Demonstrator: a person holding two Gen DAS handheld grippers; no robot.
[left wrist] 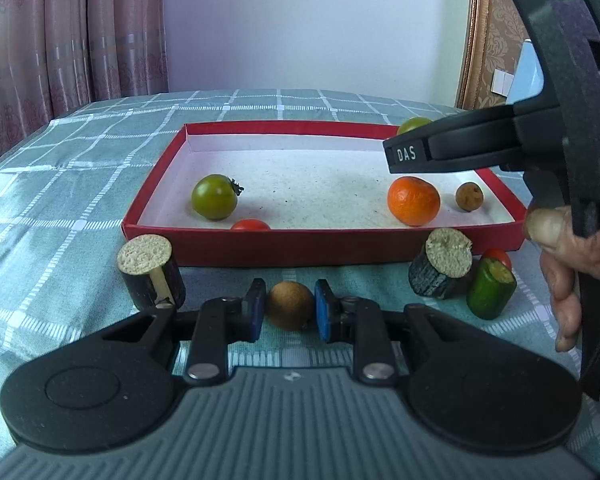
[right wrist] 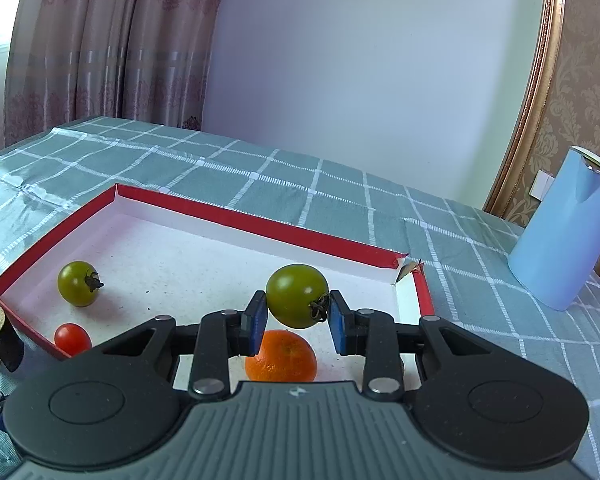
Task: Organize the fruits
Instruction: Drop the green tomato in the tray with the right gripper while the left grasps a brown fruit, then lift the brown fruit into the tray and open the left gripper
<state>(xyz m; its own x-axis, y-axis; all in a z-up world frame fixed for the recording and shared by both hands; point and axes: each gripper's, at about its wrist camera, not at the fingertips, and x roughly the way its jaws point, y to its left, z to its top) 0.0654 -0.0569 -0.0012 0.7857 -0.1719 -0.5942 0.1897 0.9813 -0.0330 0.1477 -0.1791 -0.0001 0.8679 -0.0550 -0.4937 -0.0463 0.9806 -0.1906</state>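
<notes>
- The right tool (right wrist: 298, 318) is clenched on a green tomato (right wrist: 297, 295), stem toward the right pad, held up above the red box (right wrist: 220, 222) near its right end.
- Directly under that tomato, on the box's white floor, lies an orange (right wrist: 281, 357).
- Also in the box: a second green tomato (right wrist: 77, 283) toward the left end, a red cherry tomato (right wrist: 72, 338) against the near wall, and a small brown round fruit (left wrist: 469, 196) to the right of the orange.
- The left tool (left wrist: 290, 309) is clenched on another brown round fruit (left wrist: 290, 305), low over the checked green cloth (left wrist: 60, 208) of the counter, just in front of the box.
- Outside the box's near wall stand two cut eggplant pieces, one to the left (left wrist: 151, 276) and one to the right (left wrist: 442, 270); beside the right one lie a cut green cucumber piece (left wrist: 490, 290) and a red cherry tomato (left wrist: 499, 257) behind it.
- In the left wrist view the right tool's finger carries white letters "DAS" (left wrist: 406, 154), and a person's hand (left wrist: 568, 268) grips its handle.
- A pale blue kettle (right wrist: 562, 236) stands on the counter, well to the right of the box.
- Pink curtains (left wrist: 68, 32) hang behind the counter on the left.
</notes>
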